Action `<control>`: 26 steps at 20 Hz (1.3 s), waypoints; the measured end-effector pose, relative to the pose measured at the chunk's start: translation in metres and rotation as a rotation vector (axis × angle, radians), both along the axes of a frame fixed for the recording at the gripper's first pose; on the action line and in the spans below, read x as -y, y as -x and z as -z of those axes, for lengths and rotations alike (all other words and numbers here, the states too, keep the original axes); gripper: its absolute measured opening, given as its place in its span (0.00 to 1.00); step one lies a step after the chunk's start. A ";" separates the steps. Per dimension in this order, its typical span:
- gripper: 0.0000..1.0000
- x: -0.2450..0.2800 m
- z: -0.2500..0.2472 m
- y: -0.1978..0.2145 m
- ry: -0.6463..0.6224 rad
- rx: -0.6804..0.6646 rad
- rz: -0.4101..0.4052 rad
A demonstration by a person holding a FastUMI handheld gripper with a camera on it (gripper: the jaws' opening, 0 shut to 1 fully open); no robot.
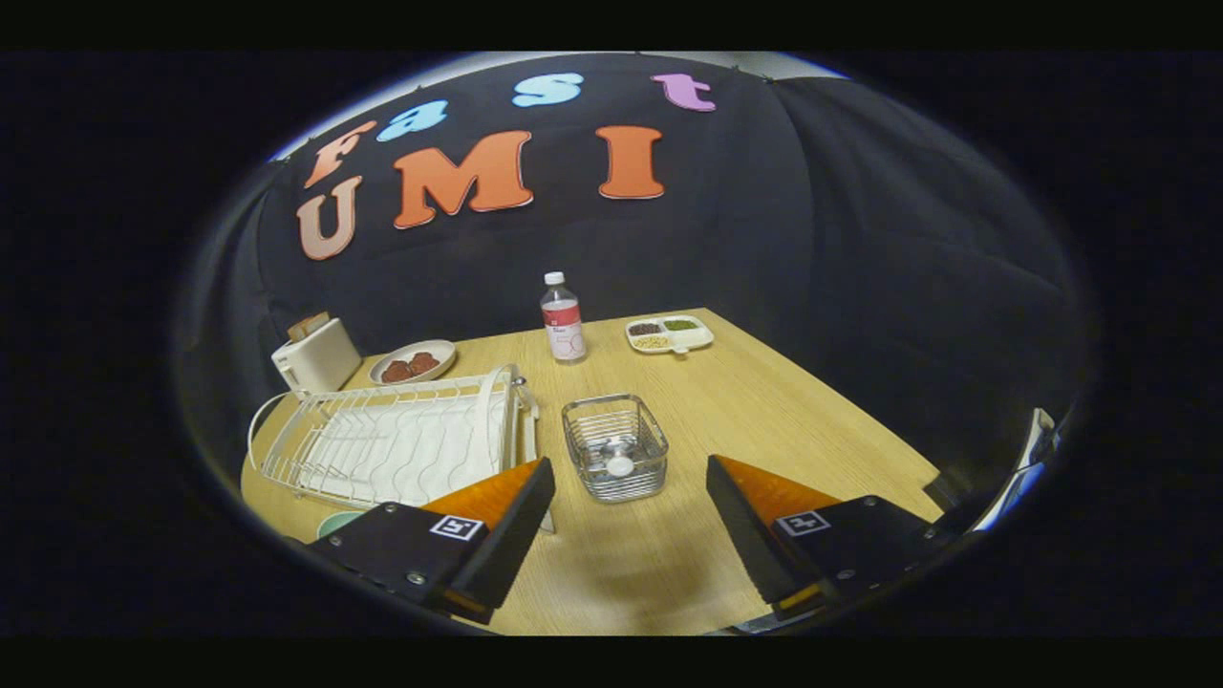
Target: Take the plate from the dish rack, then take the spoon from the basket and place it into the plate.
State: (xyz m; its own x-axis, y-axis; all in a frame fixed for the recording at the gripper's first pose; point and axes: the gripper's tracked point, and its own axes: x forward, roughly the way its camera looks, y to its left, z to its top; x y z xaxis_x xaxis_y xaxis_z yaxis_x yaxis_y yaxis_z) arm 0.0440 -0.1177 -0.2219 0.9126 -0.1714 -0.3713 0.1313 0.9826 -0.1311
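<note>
Gripper view: the hand-held gripper (631,516) is held spread, empty, before the basket (614,446); the spoon (619,465), judged light and slippery, is best pinched at its handle.

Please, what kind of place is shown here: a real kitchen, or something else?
Probably a staged kitchen table in a recording booth, not a real kitchen. A wooden table carries a white dish rack, a wire basket and a toaster, with black cloth walls behind. The gripper hangs above the table, jaws open.
</note>
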 end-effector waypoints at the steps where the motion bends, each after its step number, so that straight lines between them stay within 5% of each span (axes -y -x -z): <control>1: 0.94 0.001 0.005 -0.006 0.001 -0.002 -0.007; 9: 0.64 0.002 0.015 -0.042 0.086 0.079 -0.083; 14: 0.20 -0.002 0.031 -0.053 0.058 0.068 -0.088; 26: 0.13 -0.031 -0.057 0.012 0.076 0.160 -0.101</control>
